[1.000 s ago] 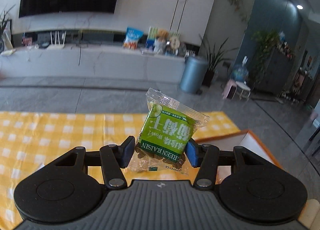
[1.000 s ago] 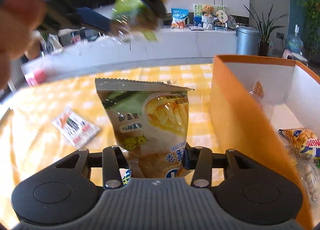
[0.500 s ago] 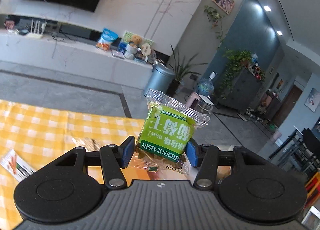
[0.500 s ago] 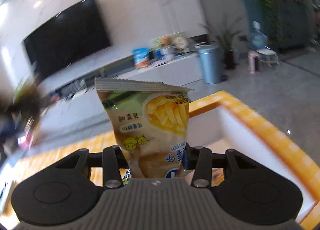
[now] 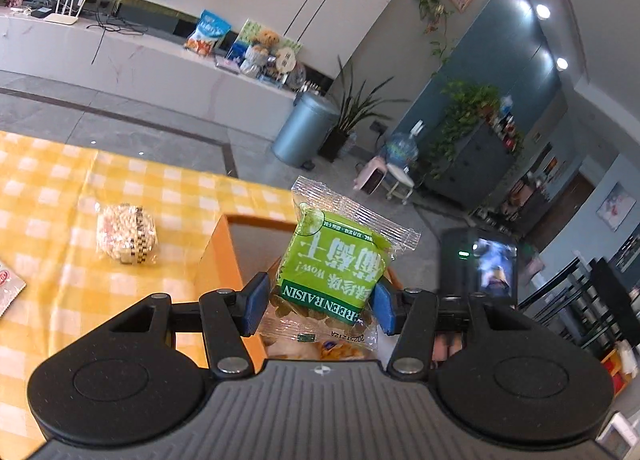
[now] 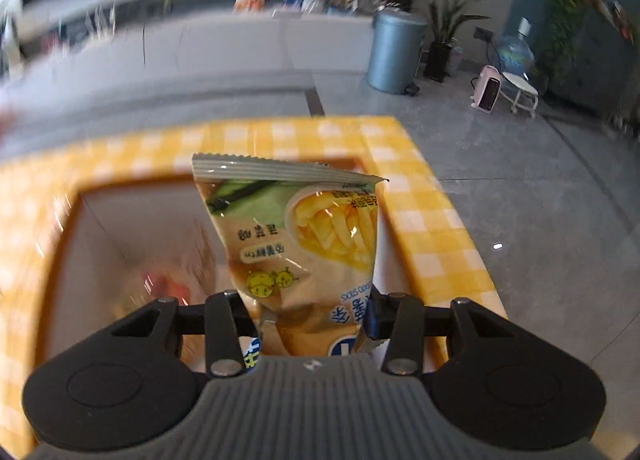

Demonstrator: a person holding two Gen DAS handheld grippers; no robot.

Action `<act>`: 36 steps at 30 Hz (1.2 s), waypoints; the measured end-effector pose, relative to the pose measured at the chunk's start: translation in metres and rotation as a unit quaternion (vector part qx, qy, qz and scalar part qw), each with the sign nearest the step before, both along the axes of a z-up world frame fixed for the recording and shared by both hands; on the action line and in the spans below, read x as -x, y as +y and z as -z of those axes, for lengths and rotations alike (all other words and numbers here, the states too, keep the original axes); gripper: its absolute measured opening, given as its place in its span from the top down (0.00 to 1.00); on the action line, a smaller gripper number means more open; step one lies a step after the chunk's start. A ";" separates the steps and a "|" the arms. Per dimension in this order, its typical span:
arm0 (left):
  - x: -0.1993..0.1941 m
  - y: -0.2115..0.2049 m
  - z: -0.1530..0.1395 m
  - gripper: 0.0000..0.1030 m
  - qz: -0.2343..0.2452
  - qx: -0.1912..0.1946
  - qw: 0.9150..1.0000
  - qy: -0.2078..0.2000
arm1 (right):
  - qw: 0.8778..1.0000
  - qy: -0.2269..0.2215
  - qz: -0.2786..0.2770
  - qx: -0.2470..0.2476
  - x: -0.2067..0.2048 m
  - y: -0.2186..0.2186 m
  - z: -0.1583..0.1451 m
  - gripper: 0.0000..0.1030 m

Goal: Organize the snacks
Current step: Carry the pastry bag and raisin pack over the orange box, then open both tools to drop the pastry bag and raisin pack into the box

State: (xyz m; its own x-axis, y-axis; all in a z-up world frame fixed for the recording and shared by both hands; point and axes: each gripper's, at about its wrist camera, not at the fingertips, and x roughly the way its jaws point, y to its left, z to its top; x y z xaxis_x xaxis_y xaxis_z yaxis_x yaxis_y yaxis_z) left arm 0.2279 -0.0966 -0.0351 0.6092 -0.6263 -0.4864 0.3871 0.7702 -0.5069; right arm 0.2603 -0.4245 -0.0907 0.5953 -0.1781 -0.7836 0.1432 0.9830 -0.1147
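Observation:
My left gripper [image 5: 318, 302] is shut on a green raisin packet [image 5: 334, 266], held upright over the orange box [image 5: 218, 256]. Snacks show in the box just under the packet. Behind it to the right I see the other gripper's camera unit [image 5: 478, 264]. My right gripper [image 6: 306, 318] is shut on a potato stick bag [image 6: 296, 236], held above the open orange box [image 6: 68, 220], whose white inside holds blurred snack packets.
A round peanut snack pack [image 5: 126, 234] and the corner of a red and white packet [image 5: 8, 288] lie on the yellow checked tablecloth [image 5: 48, 188] left of the box. The table's far edge and right corner [image 6: 400, 128] drop off to grey floor.
The right gripper swung with its bag from beside the box to above its opening. The left gripper moved right and dipped, bringing the raisin packet over the box's near corner.

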 end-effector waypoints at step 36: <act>0.051 -0.068 0.029 0.41 0.107 -0.106 0.988 0.029 | 0.995 -0.074 0.050 -0.042 0.033 -0.026 -0.013 0.58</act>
State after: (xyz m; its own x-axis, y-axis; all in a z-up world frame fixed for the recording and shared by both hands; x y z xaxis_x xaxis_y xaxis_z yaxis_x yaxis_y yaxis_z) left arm 0.1768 -0.1644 -0.0637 0.4416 -0.6174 -0.6510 0.5278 0.7655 -0.3680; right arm 0.2276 -0.4506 -0.0779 0.6871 -0.1801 -0.7039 0.2505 0.9681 -0.0031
